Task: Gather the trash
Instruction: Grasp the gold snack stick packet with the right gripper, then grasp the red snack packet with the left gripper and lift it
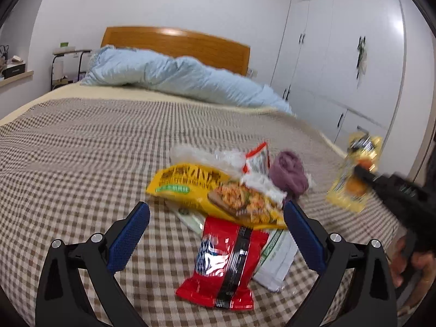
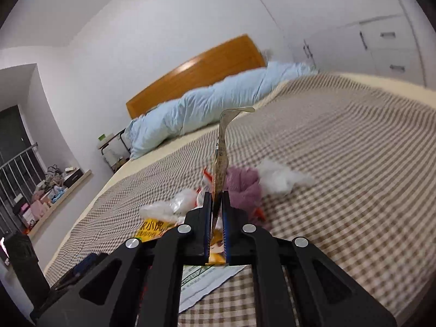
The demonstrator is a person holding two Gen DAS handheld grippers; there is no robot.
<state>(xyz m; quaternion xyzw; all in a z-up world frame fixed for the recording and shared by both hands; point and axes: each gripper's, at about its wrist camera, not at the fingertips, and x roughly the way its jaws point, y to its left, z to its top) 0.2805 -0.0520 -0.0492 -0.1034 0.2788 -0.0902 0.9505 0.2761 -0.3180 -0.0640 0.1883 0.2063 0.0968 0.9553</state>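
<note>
A heap of trash lies on the checked bedspread: a big yellow snack bag, a red packet, a white wrapper, crumpled clear plastic and a purple cloth. My left gripper hovers open just before the heap, its blue pads either side of the red packet, touching nothing. My right gripper is shut on a small yellow wrapper, held edge-on above the bed. The same yellow wrapper shows lifted at the right of the left wrist view.
A rolled light blue duvet lies along the wooden headboard. White wardrobes stand along the bed's right side. A small side table and a cluttered window ledge are on the left. White tissue lies beside the purple cloth.
</note>
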